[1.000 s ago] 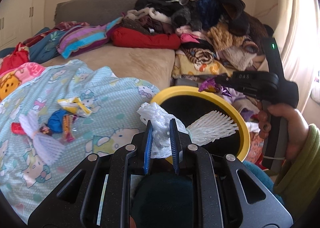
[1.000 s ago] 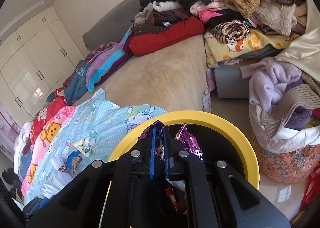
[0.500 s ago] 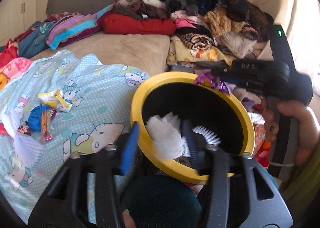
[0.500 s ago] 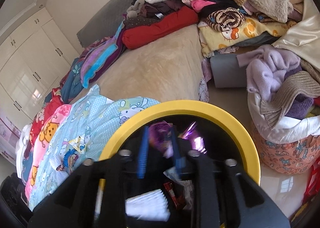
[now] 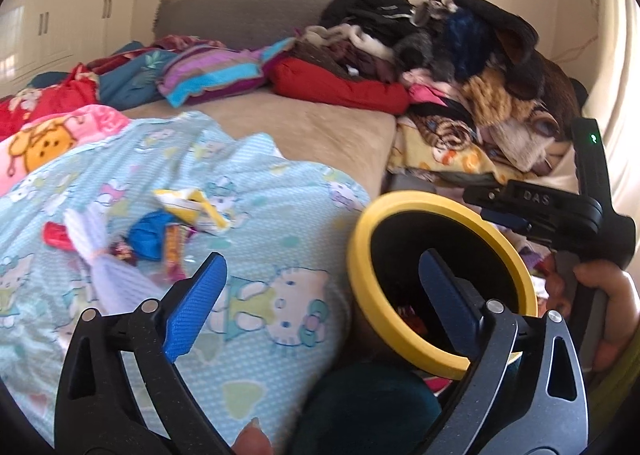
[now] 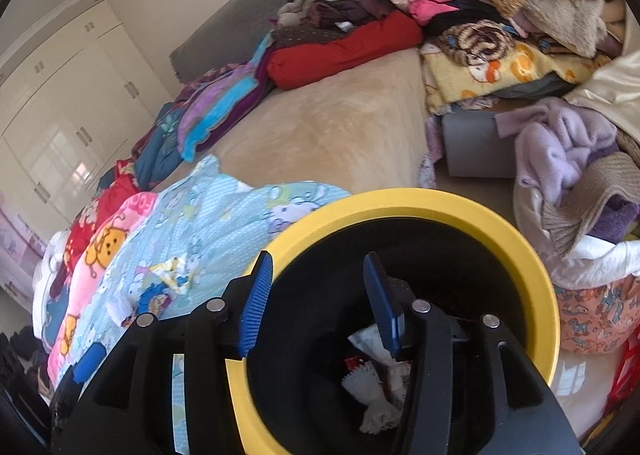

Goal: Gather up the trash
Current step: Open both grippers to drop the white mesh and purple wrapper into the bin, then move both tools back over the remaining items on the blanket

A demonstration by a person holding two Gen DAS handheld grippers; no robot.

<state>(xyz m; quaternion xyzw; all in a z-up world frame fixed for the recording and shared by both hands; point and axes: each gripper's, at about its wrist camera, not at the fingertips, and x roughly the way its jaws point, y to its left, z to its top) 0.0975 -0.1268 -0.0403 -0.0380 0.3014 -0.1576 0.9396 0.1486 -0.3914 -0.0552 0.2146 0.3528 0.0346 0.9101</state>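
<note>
A black bin with a yellow rim (image 5: 360, 239) (image 6: 424, 207) stands beside the bed. White foam netting (image 6: 372, 387) and wrappers lie at its bottom. My left gripper (image 5: 320, 279) is still opening, wide and empty, straddling the bin's near rim. My right gripper (image 6: 320, 291) hovers over the bin mouth, jaws opening, nothing between them; it also shows in the left wrist view (image 5: 500, 211) with a hand (image 5: 608, 295) on its handle. On the light blue cartoon blanket (image 5: 260, 215) lie a yellow wrapper (image 5: 188, 207), a blue wrapper (image 5: 150, 233), a red scrap (image 5: 56, 235) and a white foam net (image 5: 104, 259).
Piled clothes (image 5: 440, 55) cover the bed's far right. A red bolster (image 5: 340, 87) and striped bedding (image 5: 216, 71) lie at the back. A basket of laundry (image 6: 580, 215) stands right of the bin. White wardrobes (image 6: 60, 115) line the left wall.
Both grippers opened. The left let go of the white foam netting and the right let go of the purple wrapper; both fell into the bin. The left gripper then shifted leftwards.
</note>
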